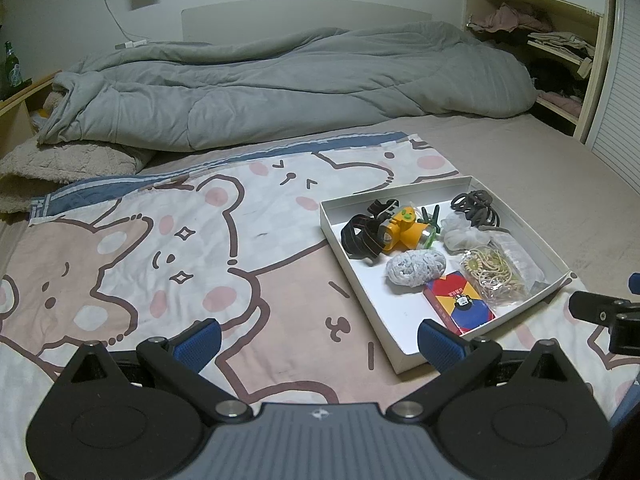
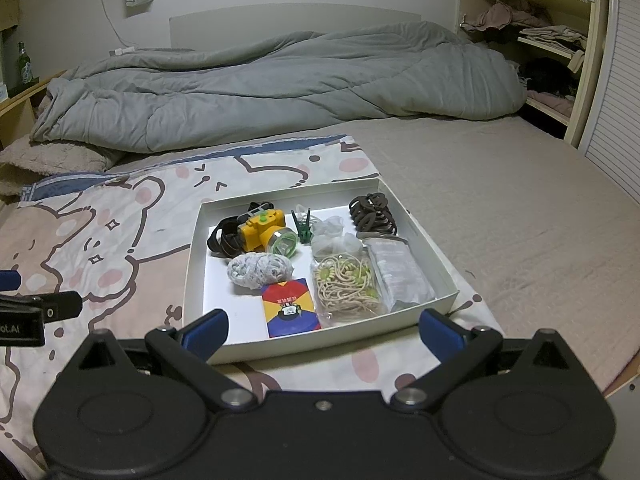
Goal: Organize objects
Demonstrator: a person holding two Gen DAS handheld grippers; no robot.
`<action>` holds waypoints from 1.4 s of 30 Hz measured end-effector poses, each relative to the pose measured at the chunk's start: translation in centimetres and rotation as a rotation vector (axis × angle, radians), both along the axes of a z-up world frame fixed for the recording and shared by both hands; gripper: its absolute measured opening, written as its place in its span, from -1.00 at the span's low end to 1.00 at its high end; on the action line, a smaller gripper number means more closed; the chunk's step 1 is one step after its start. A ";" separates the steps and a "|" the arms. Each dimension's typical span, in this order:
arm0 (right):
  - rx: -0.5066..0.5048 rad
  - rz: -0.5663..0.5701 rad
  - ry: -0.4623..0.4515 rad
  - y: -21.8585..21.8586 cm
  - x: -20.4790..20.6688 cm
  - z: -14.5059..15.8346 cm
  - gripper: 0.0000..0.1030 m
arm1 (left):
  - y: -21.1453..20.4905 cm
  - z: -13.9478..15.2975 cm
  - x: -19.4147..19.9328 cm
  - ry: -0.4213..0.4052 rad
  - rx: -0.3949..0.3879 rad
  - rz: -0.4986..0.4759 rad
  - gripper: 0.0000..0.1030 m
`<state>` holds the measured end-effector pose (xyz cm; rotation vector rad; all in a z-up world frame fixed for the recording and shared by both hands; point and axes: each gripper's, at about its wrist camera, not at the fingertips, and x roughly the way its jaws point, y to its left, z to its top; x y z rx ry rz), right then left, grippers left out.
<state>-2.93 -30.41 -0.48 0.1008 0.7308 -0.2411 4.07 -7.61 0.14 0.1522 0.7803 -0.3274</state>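
Hovering both grippers over the bed, you've got nothing in either: left gripper (image 1: 320, 344) has its blue pads spread wide and empty above the cartoon bear sheet (image 1: 168, 248), right gripper (image 2: 324, 334) equally wide and empty, pointed straight at the white box (image 2: 448, 276).

The box sits on the sheet's right edge, near the bare mattress (image 2: 520, 208). It's a shallow open tray, one compartment.

Contents from your right wrist view:
- yellow headlamp (image 2: 266, 232), back left, black strap beside it
- green clip (image 2: 302, 228), upright just right of the lamp
- brown hair ties (image 2: 372, 212), piled in the back right corner
- clear crumpled plastic (image 2: 332, 240), between clip and hair ties
- white woven bundle (image 2: 260, 270), in front of the headlamp
- card deck (image 2: 290, 308), red/blue/yellow, flat near the front wall
- bag of beige elastic bands (image 2: 346, 284), right of the deck
- clear sealed packet (image 2: 400, 274), along the right wall

Grey duvet (image 2: 280, 84) is bunched at the far end of the bed. Open shelving with folded clothes (image 2: 552, 36) stands at the right.
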 end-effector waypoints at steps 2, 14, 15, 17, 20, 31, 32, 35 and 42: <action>-0.001 0.000 0.000 0.0 -0.1 0.0 0.99 | -0.1 0.0 0.0 0.000 0.001 -0.001 1.00; -0.001 -0.002 0.003 -0.1 -0.3 -0.2 0.99 | -0.1 0.0 0.0 0.003 -0.001 -0.003 1.00; 0.000 -0.002 0.003 -0.1 -0.2 -0.2 0.99 | -0.1 0.0 0.0 0.003 -0.001 -0.003 1.00; 0.000 -0.002 0.003 -0.1 -0.2 -0.2 0.99 | -0.1 0.0 0.0 0.004 0.000 -0.003 1.00; 0.000 -0.001 0.003 -0.1 -0.2 -0.2 0.99 | -0.2 0.0 0.0 0.004 0.000 -0.004 1.00; 0.001 -0.004 0.006 -0.1 -0.2 -0.4 0.99 | -0.2 -0.1 -0.1 0.005 0.001 -0.004 1.00; 0.001 -0.004 0.006 -0.1 -0.2 -0.3 0.99 | -0.2 0.0 0.0 0.005 0.001 -0.004 1.00; 0.001 -0.005 0.006 -0.1 -0.2 -0.3 0.99 | -0.2 0.0 0.0 0.005 0.002 -0.005 1.00; 0.002 -0.005 0.007 -0.1 -0.1 -0.3 0.99 | -0.3 -0.1 -0.1 0.010 0.002 -0.010 0.99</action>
